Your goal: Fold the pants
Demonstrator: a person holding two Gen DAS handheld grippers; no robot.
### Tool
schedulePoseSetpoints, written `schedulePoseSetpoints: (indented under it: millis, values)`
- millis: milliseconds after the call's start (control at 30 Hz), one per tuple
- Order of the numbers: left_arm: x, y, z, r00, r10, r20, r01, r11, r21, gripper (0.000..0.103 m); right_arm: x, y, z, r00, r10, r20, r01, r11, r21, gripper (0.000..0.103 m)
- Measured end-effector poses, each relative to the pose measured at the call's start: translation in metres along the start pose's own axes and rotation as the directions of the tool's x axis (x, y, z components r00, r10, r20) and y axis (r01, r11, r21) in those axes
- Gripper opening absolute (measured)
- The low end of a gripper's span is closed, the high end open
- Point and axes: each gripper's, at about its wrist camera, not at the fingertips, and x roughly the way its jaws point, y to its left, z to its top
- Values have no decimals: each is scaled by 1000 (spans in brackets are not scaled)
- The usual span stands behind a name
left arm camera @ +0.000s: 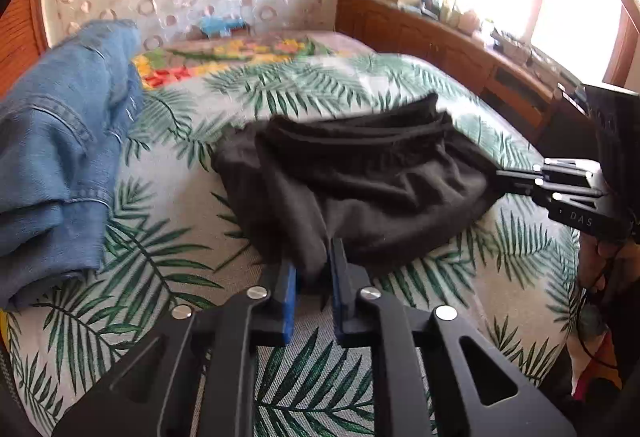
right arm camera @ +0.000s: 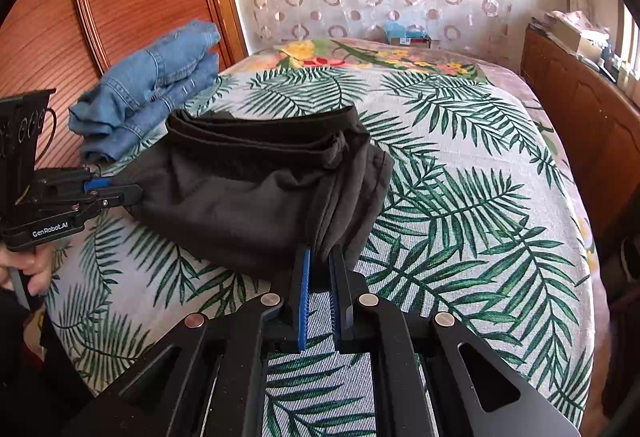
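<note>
We hold the black pants (left arm camera: 360,181) stretched between both tools, a folded bundle partly lifted off the palm-leaf bedspread (left arm camera: 168,249), its middle sagging onto the bed; the left tool (left arm camera: 313,269) is clenched on a bunched corner at the near left end, and the right tool (right arm camera: 320,261) is clenched on the stacked layers at the opposite end.

The chief risk, as we judge it, is that the thick stack slips from one pair of fingers, since each bite takes only a narrow edge of several layers; then the inner folds would spill and the fold would have to be redone; pulling the two ends unevenly could also skew the bundle or drag the bedspread. A lesser risk is drifting left into the folded blue jeans (left arm camera: 60,157), which lie just beside the pants near the wooden headboard (right arm camera: 60,37).

Both tools point forward and slightly downward, low over the bed, facing each other across the bundle; the left tool's handle is held in a bare hand (right arm camera: 24,265).
</note>
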Motion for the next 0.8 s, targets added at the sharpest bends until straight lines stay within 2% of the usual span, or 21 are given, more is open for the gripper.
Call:
schedulePoseSetpoints:
  millis: [167, 433, 800]
  values:
    - [-27, -11, -6, 999, -23, 45, 23, 1000, 6, 14, -13, 2, -8, 1000, 5, 15, -5, 1000, -2, 8]
    - [-51, -25, -32, 999, -31, 35, 30, 999, 31, 14, -45, 9, -32, 999, 39, 29, -39, 999, -5, 8]
    - [-53, -24, -39, 999, -28, 31, 28, 1000, 3, 14, -59, 14, -46, 999, 35, 21, -35, 999, -1, 8]
